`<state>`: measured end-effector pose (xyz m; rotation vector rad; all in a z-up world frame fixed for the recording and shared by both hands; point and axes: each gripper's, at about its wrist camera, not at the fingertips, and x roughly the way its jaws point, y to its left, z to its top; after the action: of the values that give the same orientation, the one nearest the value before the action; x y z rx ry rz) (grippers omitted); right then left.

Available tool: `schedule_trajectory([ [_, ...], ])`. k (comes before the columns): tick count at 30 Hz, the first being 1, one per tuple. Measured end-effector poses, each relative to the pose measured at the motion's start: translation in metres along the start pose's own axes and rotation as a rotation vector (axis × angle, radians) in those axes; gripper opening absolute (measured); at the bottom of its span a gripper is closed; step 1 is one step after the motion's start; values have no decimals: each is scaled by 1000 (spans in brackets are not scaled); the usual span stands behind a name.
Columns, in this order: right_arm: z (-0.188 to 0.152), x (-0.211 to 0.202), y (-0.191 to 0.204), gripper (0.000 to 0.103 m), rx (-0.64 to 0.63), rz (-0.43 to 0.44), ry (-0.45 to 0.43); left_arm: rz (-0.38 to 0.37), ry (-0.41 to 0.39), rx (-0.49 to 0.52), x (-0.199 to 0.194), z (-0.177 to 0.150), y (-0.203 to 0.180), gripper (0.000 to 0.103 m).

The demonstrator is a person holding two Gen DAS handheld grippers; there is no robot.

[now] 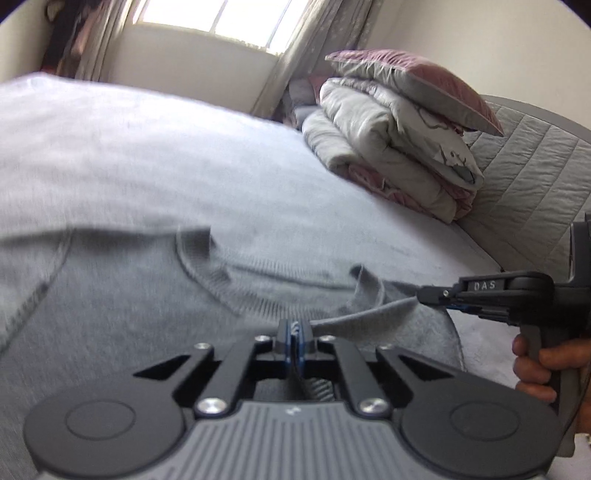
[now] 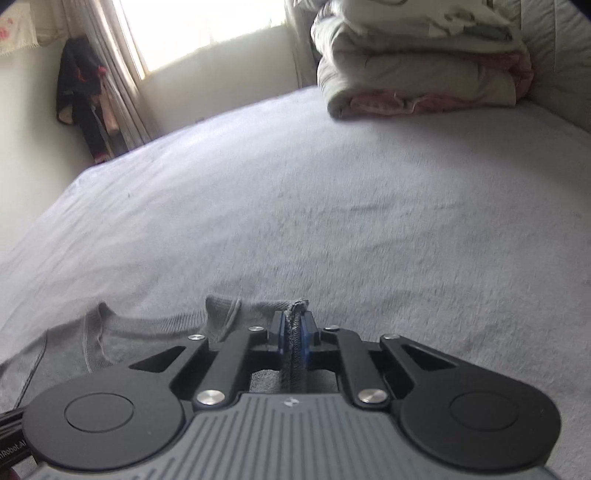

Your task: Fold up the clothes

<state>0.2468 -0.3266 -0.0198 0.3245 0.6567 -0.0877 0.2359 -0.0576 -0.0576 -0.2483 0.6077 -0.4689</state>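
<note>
Folding stage: early, by my judgement; the grey sweater (image 1: 129,314) lies mostly spread out, with only 1 edge lifted.
Sweater: on the bed (image 1: 147,155), near the edge closest to both cameras, neckline (image 1: 207,273) showing and facing the far side of the bed.
Sweater edge: 1 strip of fabric (image 1: 362,314) is raised off the bed and stretched between the 2 grippers.
Left gripper (image 1: 294,332): closed tight on the sweater's edge, fabric pinched between the blue pads.
Right gripper (image 2: 294,332): closed as well, with a bunched fold of knit standing up between its pads; in the left wrist view its tip (image 1: 430,293) bites the far end of the same strip.
Right hand (image 1: 543,365): wrapped around the gripper's handle, seen at the right border.
Done so far: both grips are set, as far as the views show; no finished fold is visible.
Left to do: likely carry the held edge across the body, then make the remaining folds.
Bed: pale sheet, bare beyond the sweater.
Bedding pile (image 1: 391,155): folded quilts with a pink pillow (image 1: 417,81) on top, at the headboard (image 1: 535,173), well apart from the sweater.
Containers: none visible.
Room: bright window (image 2: 199,26) with curtains, dark clothes (image 2: 79,85) hanging in the corner.
</note>
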Motion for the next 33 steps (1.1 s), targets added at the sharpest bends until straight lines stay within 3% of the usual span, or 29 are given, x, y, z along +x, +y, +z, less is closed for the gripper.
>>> schedule_trajectory([
  [8, -7, 15, -2, 10, -12, -20, 2, 23, 51, -22, 21, 0, 10, 4],
  [13, -6, 11, -4, 24, 28, -26, 16, 13, 58, -54, 17, 3, 14, 9],
  [15, -4, 3, -6, 33, 39, -26, 24, 17, 52, -65, 8, 5, 14, 12],
  [23, -12, -53, -5, 35, -27, -6, 51, -49, 50, -23, -33, -1, 2, 15],
  [27, -17, -85, -2, 36, 2, 21, 55, 4, 106, 10, -47, -13, 1, 16],
  [30, -22, -107, 7, 41, -9, 40, 46, 57, 120, 10, -71, -15, 10, 28],
  [32, -25, -117, 14, 41, -20, 49, 42, 88, 128, 5, -91, -15, 18, 49],
  [33, -26, -120, 19, 41, -25, 53, 44, 107, 130, 2, -101, -15, 21, 53],
])
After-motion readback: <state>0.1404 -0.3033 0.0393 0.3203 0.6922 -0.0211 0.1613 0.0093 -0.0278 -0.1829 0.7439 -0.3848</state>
